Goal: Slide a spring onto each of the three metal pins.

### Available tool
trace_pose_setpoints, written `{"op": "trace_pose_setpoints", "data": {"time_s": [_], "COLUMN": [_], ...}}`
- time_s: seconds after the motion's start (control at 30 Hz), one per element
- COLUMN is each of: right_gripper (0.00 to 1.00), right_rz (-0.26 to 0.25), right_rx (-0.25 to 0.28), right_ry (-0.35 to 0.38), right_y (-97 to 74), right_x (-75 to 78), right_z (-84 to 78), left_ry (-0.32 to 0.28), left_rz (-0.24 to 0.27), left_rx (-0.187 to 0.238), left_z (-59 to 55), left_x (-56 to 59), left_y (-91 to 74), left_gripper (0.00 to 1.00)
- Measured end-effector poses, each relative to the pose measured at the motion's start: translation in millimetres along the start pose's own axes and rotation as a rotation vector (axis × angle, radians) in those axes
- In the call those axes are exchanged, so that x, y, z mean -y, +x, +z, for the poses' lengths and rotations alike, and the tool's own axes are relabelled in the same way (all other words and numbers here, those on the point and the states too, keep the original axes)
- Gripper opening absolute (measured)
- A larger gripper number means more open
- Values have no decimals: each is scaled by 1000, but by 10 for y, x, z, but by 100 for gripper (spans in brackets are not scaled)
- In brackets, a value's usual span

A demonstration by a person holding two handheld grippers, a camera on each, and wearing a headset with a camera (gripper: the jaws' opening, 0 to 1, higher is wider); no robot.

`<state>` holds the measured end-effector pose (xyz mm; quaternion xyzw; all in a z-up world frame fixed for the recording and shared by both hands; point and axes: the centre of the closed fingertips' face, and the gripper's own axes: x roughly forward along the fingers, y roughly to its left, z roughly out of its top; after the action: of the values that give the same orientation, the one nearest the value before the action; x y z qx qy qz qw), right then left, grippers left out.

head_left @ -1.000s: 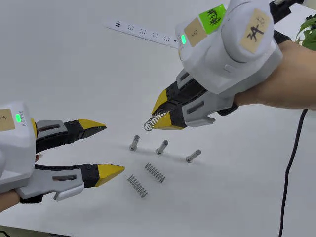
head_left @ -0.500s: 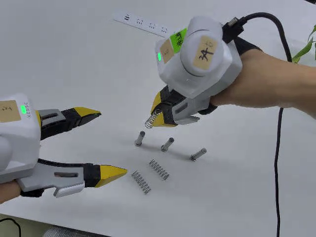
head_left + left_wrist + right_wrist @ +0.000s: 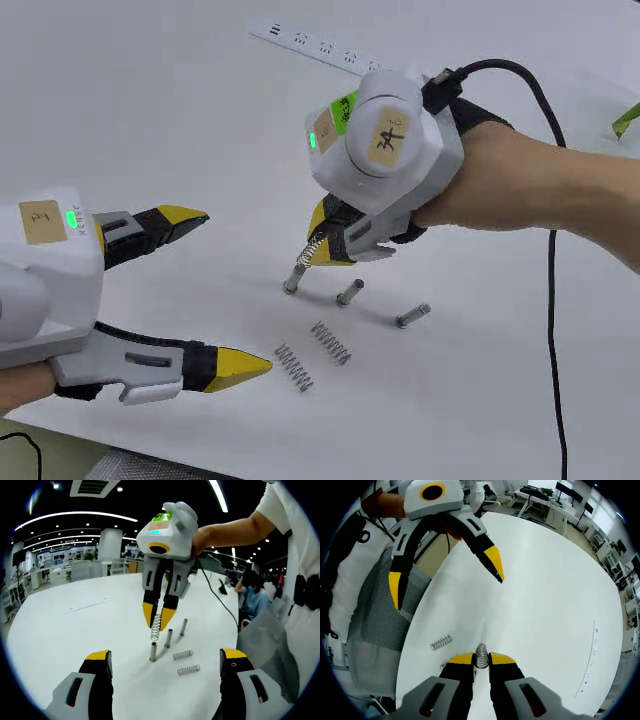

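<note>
Three short metal pins stand on the white table: left pin (image 3: 294, 278), middle pin (image 3: 349, 292), right pin (image 3: 412, 316). My right gripper (image 3: 325, 245) is shut on a spring (image 3: 314, 249), whose lower end hangs just over the left pin's top. The left gripper view shows that held spring (image 3: 156, 627) right above the left pin (image 3: 153, 651). In the right gripper view the spring (image 3: 481, 655) sits pinched between the yellow tips. Two loose springs (image 3: 330, 342) (image 3: 294, 366) lie in front of the pins. My left gripper (image 3: 237, 290) is open with nothing in it, left of the pins.
A white power strip (image 3: 310, 45) lies at the far side of the table. A black cable (image 3: 550, 300) runs from the right gripper down the table's right side. A grey mesh chair (image 3: 380, 625) stands beyond the table's edge.
My right gripper has carried the spring down and over to the left pin. The left gripper stays open in about the same place. The head camera has shifted.
</note>
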<state>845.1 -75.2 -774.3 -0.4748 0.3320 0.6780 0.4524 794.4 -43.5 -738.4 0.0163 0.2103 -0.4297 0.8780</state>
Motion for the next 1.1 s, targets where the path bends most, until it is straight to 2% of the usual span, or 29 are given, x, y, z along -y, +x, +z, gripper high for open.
{"op": "trace_pose_setpoints", "data": {"time_s": [0.37,0.77,1.1], "right_gripper": [12,12,12], "right_rz": [16,27,26], "right_rx": [-26,-25,-44], "right_ry": [-8,-7,-27], "right_y": [98,162,290], "right_x": [10,15,3], "right_z": [-55,-58,-116], "left_ry": [-12,-19,-25], "left_rz": [-15,-23,-28], "left_rx": [4,7,4], "left_z": [-15,-10,-23], "left_x": [46,60,74], "left_y": [25,52,64], "left_gripper": [90,91,91]}}
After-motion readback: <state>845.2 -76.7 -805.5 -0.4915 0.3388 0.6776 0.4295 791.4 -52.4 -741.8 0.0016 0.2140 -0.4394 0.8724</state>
